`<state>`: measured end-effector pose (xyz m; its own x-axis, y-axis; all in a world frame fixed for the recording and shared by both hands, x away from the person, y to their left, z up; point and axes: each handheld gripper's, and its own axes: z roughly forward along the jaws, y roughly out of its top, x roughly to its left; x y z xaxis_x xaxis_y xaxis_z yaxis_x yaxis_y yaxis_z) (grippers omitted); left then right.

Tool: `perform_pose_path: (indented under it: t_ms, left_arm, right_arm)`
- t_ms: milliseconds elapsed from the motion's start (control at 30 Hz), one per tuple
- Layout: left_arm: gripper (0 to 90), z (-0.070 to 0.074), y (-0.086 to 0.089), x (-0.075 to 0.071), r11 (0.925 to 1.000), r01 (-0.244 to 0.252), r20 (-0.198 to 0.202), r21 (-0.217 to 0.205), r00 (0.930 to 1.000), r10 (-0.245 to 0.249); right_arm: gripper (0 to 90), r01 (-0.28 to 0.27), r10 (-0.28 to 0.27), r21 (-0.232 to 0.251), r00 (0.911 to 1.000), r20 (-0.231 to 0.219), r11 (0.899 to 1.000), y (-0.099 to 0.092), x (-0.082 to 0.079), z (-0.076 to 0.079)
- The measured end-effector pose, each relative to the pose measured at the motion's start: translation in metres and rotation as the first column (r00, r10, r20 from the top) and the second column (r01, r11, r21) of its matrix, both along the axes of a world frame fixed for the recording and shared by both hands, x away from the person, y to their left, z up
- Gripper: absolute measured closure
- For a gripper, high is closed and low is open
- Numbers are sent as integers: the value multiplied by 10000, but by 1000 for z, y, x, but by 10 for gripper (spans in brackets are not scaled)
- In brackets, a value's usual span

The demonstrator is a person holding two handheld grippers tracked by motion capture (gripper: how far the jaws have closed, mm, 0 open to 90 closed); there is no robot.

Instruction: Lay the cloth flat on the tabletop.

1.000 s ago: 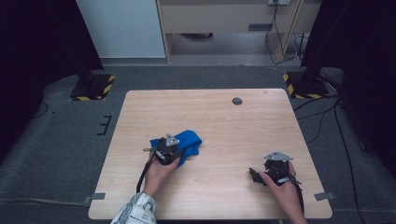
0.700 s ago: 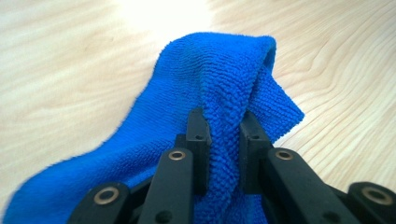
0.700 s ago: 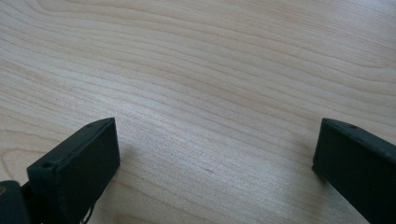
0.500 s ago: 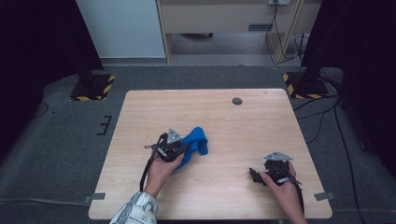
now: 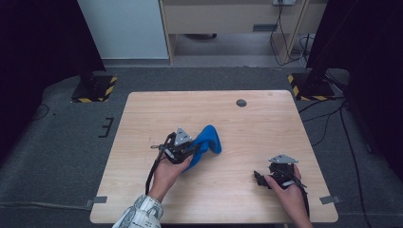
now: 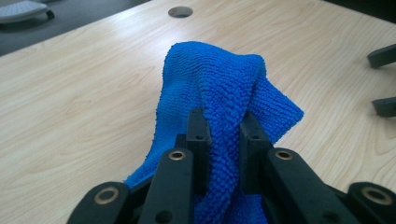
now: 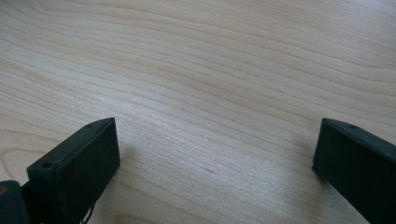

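Observation:
A blue microfibre cloth (image 5: 207,140) is bunched near the middle of the wooden table (image 5: 247,123). My left gripper (image 5: 196,148) is shut on it and holds it partly lifted. In the left gripper view the cloth (image 6: 219,79) rises in a fold from between the two black pads (image 6: 198,135), which pinch it tight. My right gripper (image 5: 260,176) rests low over the table's front right, jaws wide apart. The right gripper view has only bare wood (image 7: 210,93) between its fingers (image 7: 79,158).
A round cable hole (image 5: 241,102) sits near the table's far edge. The other gripper's jaw tips (image 6: 383,79) appear at the right of the left gripper view. Yellow-black stand bases (image 5: 95,89) flank the table on the floor.
My left gripper has risen and shifted right and away with the cloth, which now stands up more from the table. The right gripper has stayed put.

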<state>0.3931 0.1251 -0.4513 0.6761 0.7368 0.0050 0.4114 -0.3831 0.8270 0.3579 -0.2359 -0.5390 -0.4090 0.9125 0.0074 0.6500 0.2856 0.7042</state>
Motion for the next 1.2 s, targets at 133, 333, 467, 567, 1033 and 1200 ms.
perform_pose_path:
  t_ms: [133, 333, 467, 567, 1033, 1200]
  left_arm:
    - [778, 7, -6, -2, 9998, 169, 142, -38, 9998, -169]
    - [778, 14, -15, -3, 9993, 372, 247, -56, 9990, -371]
    - [778, 19, -24, -6, 9984, 566, 352, -95, 9978, -562]
    - [778, 21, -32, -8, 9970, 764, 396, -97, 9963, -759]
    - [777, 16, -52, -9, 9930, 1181, 236, 60, 9927, -1182]
    - [776, 11, -55, -8, 9918, 1270, 142, 170, 9918, -1272]
  right_arm:
    - [8, 2, -2, 3, 10000, -2, 10000, 0, 0, 0]
    - [8, -3, 3, 0, 10000, 0, 10000, 0, 0, 0]
    - [8, -3, 3, 0, 10000, 1, 10000, 0, 0, 0]
    - [8, 5, -5, 6, 10000, -7, 10000, 0, 0, 0]
    - [8, 1, -1, 4, 10000, -6, 10000, 0, 0, 0]
    - [8, 0, 0, 4, 10000, -4, 10000, 0, 0, 0]
